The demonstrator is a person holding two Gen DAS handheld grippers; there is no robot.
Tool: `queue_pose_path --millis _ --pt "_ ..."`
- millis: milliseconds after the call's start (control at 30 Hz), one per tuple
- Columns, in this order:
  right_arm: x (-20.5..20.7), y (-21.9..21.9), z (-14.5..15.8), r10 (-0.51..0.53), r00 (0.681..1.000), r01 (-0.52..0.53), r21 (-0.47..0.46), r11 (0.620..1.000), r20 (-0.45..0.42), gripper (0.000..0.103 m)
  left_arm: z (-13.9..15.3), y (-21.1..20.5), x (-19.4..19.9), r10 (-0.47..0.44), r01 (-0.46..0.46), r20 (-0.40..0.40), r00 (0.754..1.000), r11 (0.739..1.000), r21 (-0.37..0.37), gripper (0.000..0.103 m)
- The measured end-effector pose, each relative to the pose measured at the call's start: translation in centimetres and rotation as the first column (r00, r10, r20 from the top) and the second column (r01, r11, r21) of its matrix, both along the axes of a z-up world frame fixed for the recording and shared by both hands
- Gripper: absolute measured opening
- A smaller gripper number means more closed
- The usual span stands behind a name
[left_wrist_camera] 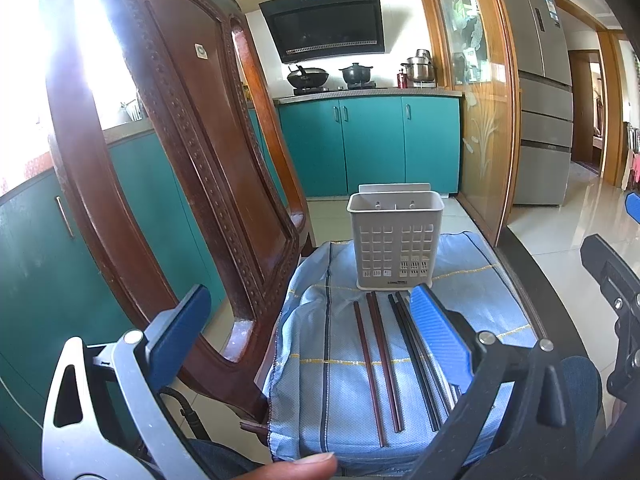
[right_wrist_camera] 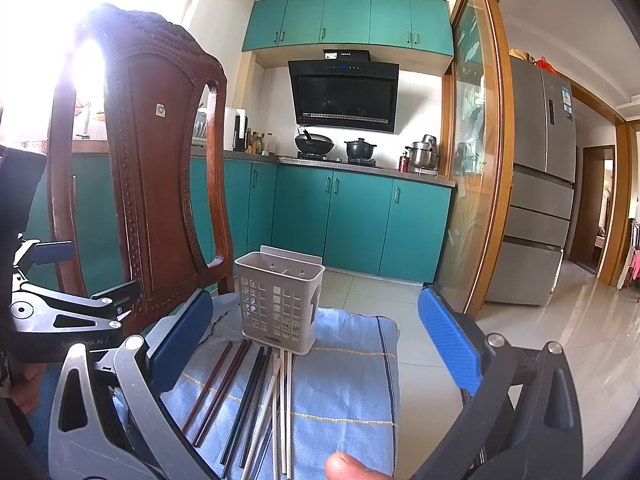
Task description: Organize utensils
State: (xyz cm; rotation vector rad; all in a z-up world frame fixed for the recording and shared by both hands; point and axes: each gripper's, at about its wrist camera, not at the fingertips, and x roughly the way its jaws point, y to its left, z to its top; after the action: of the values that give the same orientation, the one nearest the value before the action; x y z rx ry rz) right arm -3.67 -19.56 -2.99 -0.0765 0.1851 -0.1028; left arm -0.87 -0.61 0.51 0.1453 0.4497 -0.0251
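Grey plastic makes the utensil holder, which stands upright at the far end of a light blue cloth. Its front wall is a grid of square holes, with smaller slots and a small label near the bottom, and from the right wrist view we see a thin wall inside that divides it into two compartments. Nothing sticks out over its rim.

Just in front of the holder the chopsticks lie flat on the cloth, side by side, with their far tips close to its base. We count two dark red chopsticks, then two black chopsticks to the right of them. In the right wrist view we see also pale chopsticks next to the black ones; in the left wrist view they are mostly hidden behind the blue finger.

We hold the left claw low over the near part of the cloth, its two blue fingers wide apart and holding nothing. The right claw is the same, fingers spread wide, with nothing between them. A fingertip shows at the bottom edge of each view.

A carved brown wooden chair stands close at the left of the cloth. Behind are teal kitchen cabinets.
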Motion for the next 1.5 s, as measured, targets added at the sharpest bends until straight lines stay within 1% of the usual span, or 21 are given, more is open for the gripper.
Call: queue_pose_path --millis 1500 --pt "0.7 -0.5 -1.3 0.009 1.000 -0.009 0.012 1.000 -0.017 0.100 -1.2 -0.8 0.5 -0.001 0.002 -0.028 1.000 1.000 0.013 0.099"
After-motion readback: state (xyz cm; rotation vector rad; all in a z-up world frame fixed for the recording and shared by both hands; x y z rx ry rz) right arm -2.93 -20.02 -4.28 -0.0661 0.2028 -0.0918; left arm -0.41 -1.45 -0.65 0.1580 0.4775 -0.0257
